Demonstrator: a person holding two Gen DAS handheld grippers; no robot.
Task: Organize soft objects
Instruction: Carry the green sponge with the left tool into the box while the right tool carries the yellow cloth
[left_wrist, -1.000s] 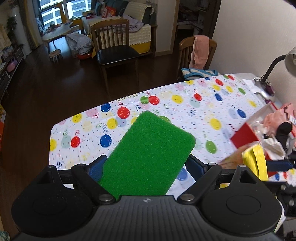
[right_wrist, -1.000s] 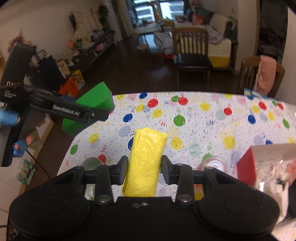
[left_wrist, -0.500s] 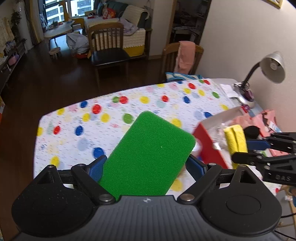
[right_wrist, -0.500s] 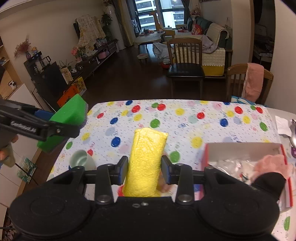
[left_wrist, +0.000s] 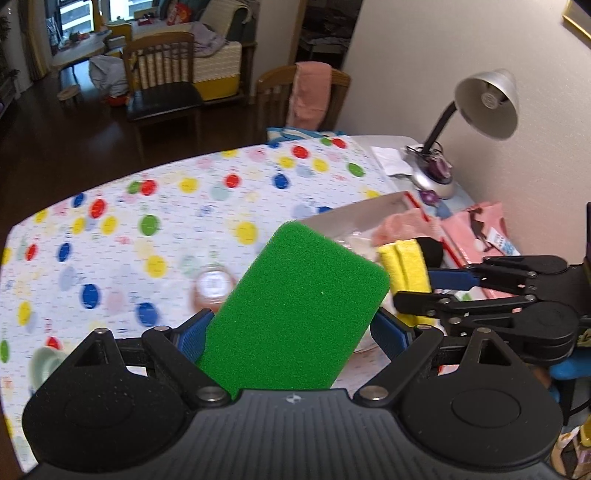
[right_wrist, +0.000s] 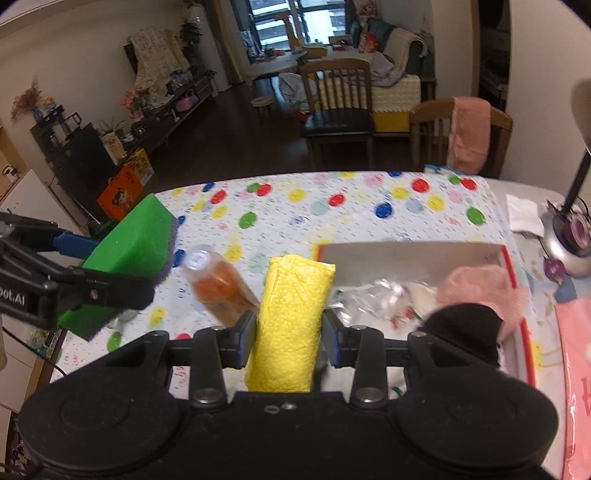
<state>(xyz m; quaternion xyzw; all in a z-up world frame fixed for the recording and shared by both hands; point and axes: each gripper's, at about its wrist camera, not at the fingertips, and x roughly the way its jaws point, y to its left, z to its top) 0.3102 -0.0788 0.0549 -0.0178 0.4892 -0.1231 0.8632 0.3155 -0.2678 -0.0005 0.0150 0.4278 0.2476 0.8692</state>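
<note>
My left gripper (left_wrist: 291, 332) is shut on a green sponge (left_wrist: 295, 314) and holds it above the polka-dot tablecloth (left_wrist: 147, 221). The sponge also shows in the right wrist view (right_wrist: 129, 258), with a dark scouring side. My right gripper (right_wrist: 290, 328) is shut on a folded yellow cloth (right_wrist: 291, 325), which also shows in the left wrist view (left_wrist: 404, 269). Both hover near a red-edged white box (right_wrist: 406, 254) that holds a pink soft item (right_wrist: 476, 288), a black soft item (right_wrist: 461, 328) and clear plastic wrap (right_wrist: 373, 295).
A small bottle of orange liquid (right_wrist: 218, 284) lies on the cloth left of the box. A pale green cup (left_wrist: 44, 365) stands at the table's left edge. A silver desk lamp (left_wrist: 480, 107) stands at the back right by the wall. A pink bag (left_wrist: 476, 229) lies right of the box.
Both grippers have swung right, towards the box, still holding the sponge and the cloth. The box and lamp now sit nearer in both views.
</note>
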